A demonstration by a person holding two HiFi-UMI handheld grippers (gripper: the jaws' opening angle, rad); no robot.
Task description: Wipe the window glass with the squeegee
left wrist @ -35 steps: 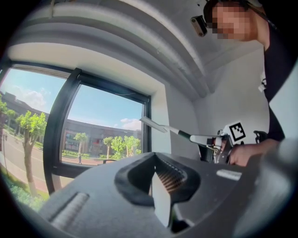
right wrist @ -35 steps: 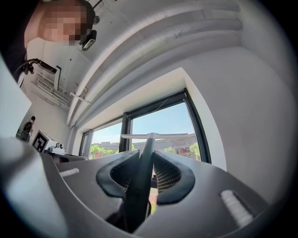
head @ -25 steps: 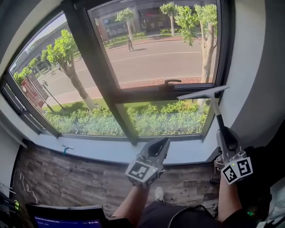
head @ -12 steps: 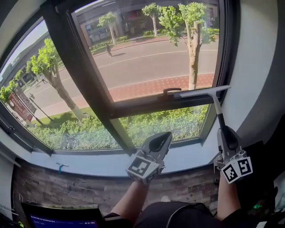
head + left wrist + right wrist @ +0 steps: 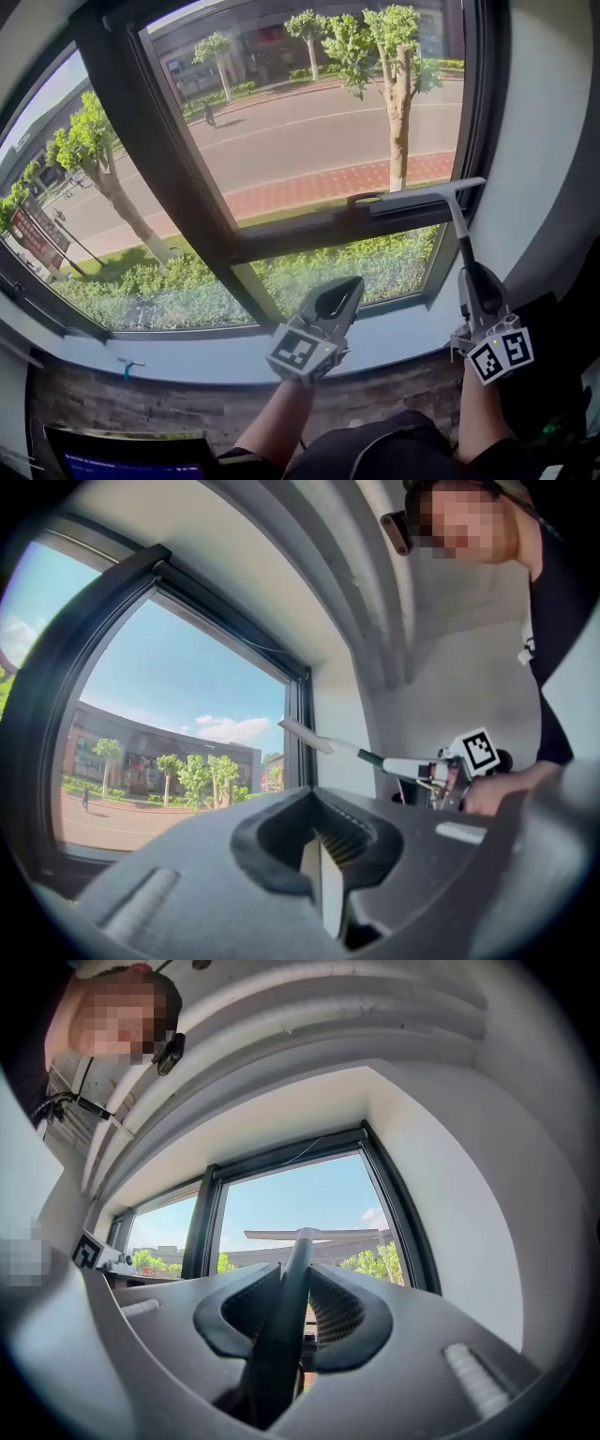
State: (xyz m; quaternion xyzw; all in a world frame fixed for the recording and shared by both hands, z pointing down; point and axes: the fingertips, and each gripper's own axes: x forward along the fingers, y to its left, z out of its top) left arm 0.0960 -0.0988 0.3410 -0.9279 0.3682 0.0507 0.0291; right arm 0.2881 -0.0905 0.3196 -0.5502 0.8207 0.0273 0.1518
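Note:
A squeegee [image 5: 427, 195] with a pale blade and a dark handle points up at the window glass [image 5: 309, 122]. Its blade lies level with the dark crossbar between the upper and lower panes, at the right; I cannot tell whether it touches. My right gripper [image 5: 473, 278] is shut on the squeegee's handle [image 5: 286, 1307], and the blade [image 5: 314, 1235] shows beyond the jaws. My left gripper [image 5: 344, 287] hangs in front of the lower pane, shut and holding nothing [image 5: 323, 846]. The squeegee [image 5: 309, 735] shows to its right.
A dark vertical frame post [image 5: 159, 159] splits the window. A small handle [image 5: 366, 197] sits on the crossbar. A white sill [image 5: 187, 352] runs below the glass, and a white wall [image 5: 539, 122] closes in on the right. Wood floor [image 5: 141, 403] lies below.
The squeegee blade has risen a little against the window, from the top of the lower pane to the crossbar. The head view has tilted up. The left gripper has hardly moved.

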